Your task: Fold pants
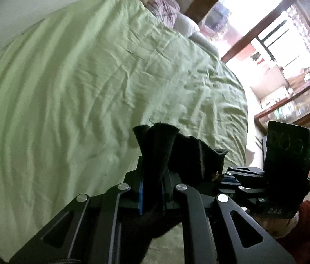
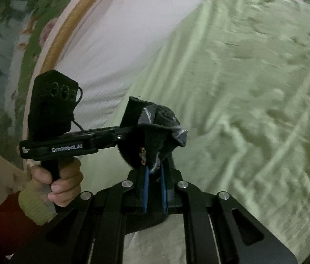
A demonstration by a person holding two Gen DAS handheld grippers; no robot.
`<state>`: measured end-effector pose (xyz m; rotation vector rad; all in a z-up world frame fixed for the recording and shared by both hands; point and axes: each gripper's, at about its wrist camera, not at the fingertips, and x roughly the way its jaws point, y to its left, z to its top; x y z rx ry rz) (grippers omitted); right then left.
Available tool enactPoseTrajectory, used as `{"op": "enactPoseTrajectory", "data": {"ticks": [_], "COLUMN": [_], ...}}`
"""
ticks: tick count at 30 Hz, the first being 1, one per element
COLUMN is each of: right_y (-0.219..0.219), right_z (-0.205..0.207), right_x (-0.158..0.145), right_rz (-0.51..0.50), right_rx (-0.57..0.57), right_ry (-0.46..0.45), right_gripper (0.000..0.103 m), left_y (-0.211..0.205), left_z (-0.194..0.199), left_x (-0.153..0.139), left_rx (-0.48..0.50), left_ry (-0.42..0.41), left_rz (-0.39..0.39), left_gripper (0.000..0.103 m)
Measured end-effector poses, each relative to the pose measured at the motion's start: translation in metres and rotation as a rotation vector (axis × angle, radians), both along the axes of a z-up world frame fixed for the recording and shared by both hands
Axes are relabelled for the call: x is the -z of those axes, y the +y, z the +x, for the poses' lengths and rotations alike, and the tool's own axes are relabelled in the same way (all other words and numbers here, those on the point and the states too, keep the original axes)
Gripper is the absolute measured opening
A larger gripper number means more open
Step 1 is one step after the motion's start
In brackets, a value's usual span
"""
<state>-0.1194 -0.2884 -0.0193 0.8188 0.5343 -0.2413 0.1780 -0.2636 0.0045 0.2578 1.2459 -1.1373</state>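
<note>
Both claws are clamped on the black pants [image 1: 155,151]: left gripper [image 1: 152,189] and right gripper [image 2: 155,176] each pinch an edge above the green bedsheet [image 1: 89,77]. Lifting stage, I'd say; next, carry toward twelve o'clock and spread flat.

Black fabric pants [image 1: 155,145] are seen against a wrinkled pale-green bedsheet [image 1: 78,77] (a plaid purple pillow [image 1: 165,6] beyond).
</note>
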Motion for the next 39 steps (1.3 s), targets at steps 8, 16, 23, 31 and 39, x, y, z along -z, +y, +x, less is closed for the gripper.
{"op": "enactPoseTrajectory", "data": {"ticks": [8,16,23,31,39], "right_y": [0.051,0.088,0.109,0.127,0.136], "right_z": [0.031,0.06,0.079,0.103,0.113], "right_x": [-0.012,0.006,0.037,0.058,0.075], "right_rz": [-0.035,0.006,0.047,0.049,0.064], "right_rx": [-0.157,-0.278,-0.349,-0.409,-0.456], "right_ry": [-0.008,0.0,0.037,0.084,0.128], "right_gripper": [0.011,0.011,0.011,0.011,0.014], "left_y": [0.074,0.141,0.186,0.217,0.234], "left_z": [-0.013,-0.024,-0.027,-0.029,-0.036], "left_x": [-0.022,-0.012,0.017,0.04,0.059], "left_rx": [-0.103,-0.22,-0.335,-0.427,-0.483], "left_ry": [-0.024,-0.013,0.016,0.033,0.053], "left_rz": [-0.061,-0.069,-0.044,-0.015,0.007], "left_gripper": [0.01,0.01,0.01,0.01,0.012]}}
